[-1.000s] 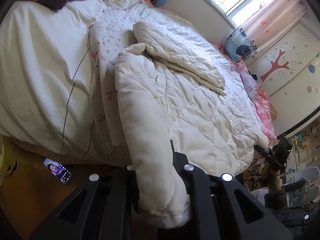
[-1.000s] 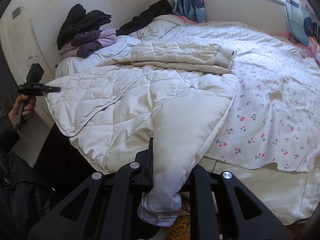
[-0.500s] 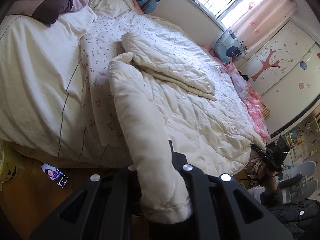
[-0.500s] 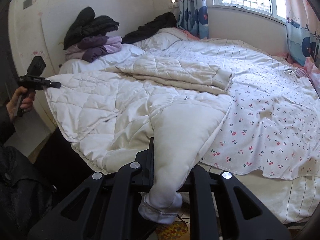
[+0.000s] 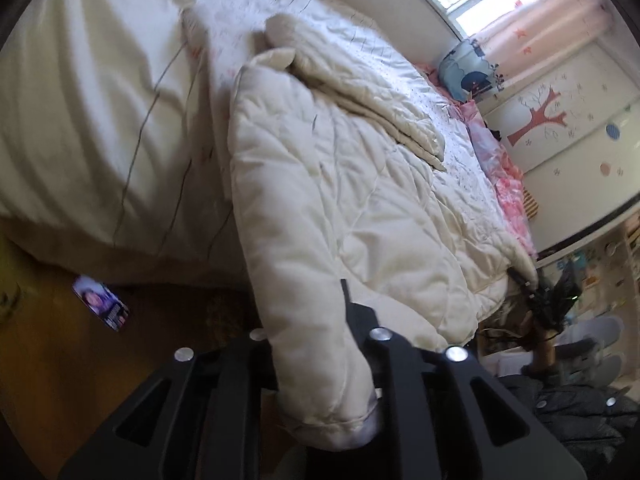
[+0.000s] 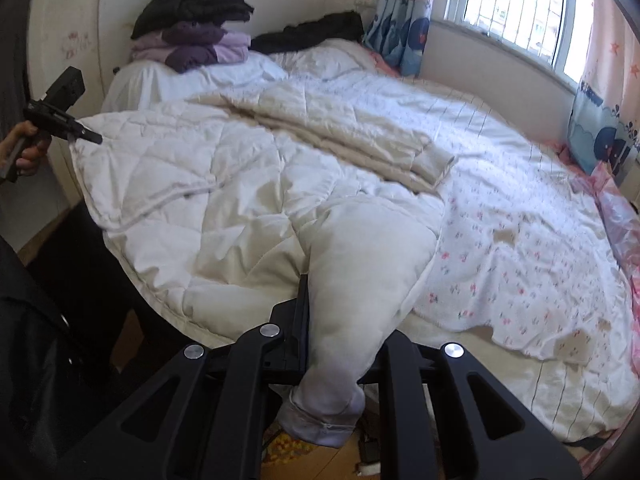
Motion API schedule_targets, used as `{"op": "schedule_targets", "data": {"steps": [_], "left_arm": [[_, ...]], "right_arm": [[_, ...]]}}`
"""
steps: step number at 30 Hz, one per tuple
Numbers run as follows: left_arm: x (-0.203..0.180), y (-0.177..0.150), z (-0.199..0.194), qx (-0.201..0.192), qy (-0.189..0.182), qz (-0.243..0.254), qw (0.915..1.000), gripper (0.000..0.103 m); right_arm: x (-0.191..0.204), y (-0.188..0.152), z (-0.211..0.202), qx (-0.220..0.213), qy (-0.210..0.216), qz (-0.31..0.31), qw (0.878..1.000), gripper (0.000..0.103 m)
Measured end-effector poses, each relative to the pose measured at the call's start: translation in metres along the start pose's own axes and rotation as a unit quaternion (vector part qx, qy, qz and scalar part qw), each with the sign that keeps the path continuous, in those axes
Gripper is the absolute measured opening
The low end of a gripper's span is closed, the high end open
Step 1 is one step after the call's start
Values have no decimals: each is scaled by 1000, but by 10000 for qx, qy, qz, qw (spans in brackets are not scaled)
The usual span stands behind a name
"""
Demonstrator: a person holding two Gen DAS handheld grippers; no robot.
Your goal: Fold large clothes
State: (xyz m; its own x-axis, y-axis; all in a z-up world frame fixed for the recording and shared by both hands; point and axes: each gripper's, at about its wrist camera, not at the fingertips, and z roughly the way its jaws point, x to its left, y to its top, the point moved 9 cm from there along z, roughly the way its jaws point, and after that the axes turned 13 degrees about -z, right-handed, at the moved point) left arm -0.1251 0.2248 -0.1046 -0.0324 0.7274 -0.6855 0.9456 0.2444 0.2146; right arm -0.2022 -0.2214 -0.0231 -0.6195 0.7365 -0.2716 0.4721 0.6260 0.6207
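A cream quilted coat [image 6: 224, 184] lies spread across the bed, with a folded cream part [image 6: 360, 136] lying on it. My right gripper [image 6: 344, 340] is shut on one sleeve, and the cuff [image 6: 324, 420] hangs below the jaws over the bed's edge. My left gripper [image 5: 316, 332] holds the other sleeve [image 5: 288, 208]; its jaws are opening, with the cuff [image 5: 340, 428] still pinched between them. Each gripper also shows in the other's view, held in a hand: the left gripper [image 6: 86, 136] and the right gripper [image 5: 520, 280], both at the coat's outer edges.
A flowered sheet [image 6: 520, 260] covers the bed. Purple and black clothes [image 6: 192, 40] are piled at the headboard. A phone [image 5: 102, 302] lies on the wooden floor beside the bed. A wardrobe with a tree picture [image 5: 552, 112] stands past the bed's far side, under a bright window.
The left view has dropped and closed in on the bed's edge, now blurred, and its sleeve sits looser in the jaws. The right view has rolled and shifted a little, still gripping.
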Motion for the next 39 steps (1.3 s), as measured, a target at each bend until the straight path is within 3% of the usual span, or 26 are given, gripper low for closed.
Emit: {"op": "schedule_targets", "data": {"steps": [2,3,4,7,8,10,14,15,17,19,22,24,28,33,36,39], "left_arm": [[7,-3,5,168,-187,-118,9996,36],[8,-5,8,263,-237,-193,9992,57],[11,-7,13,371,-309,-282,9984,64],[14,-10,26,613,-466,-404,9962,67],[14,-10,28,637,-588,-475,9951,68],[14,-9,31,596,-690,-559,9943,71],[12,-10,33,517,-807,-629,9934,71],[11,-9,32,449,-804,-626,9938,71],[10,-6,30,308,-761,-665,9944,64],[9,-3,29,271,-696,-641,9951,37],[3,2,20,4,-562,-482,9973,19],[-9,7,9,-218,-655,-403,9968,15],[-37,18,-20,-623,-863,-180,9942,12],[-65,11,-37,-735,-1103,93,9911,11],[-67,1,-39,-688,-1268,152,9894,11],[-43,-5,-27,-531,-1210,-56,9912,11]], "right_arm": [[0,-11,8,73,344,234,9991,17],[-1,-15,9,45,528,396,9978,20],[-2,-22,12,27,930,693,9932,29],[-5,-37,18,-19,1560,1298,9792,45],[-5,-45,22,-34,1905,1582,9688,49],[-6,-54,22,-130,2236,1941,9551,52],[-13,-71,28,-468,2944,2825,9118,52],[-14,-72,28,-541,3044,2923,9050,49],[-13,-71,27,-760,3243,3094,8907,17],[-16,-69,25,-894,3230,3156,8877,12],[-23,-62,18,-1237,3233,3300,8782,8],[-31,-54,6,-1606,3324,3422,8641,7],[-48,-32,-24,-2175,3389,3406,8496,7],[-60,-14,-65,-2794,3542,3237,8317,7],[-61,-19,-71,-2812,3535,3263,8304,7],[-62,-28,-59,-2586,3542,3389,8324,7]]}}
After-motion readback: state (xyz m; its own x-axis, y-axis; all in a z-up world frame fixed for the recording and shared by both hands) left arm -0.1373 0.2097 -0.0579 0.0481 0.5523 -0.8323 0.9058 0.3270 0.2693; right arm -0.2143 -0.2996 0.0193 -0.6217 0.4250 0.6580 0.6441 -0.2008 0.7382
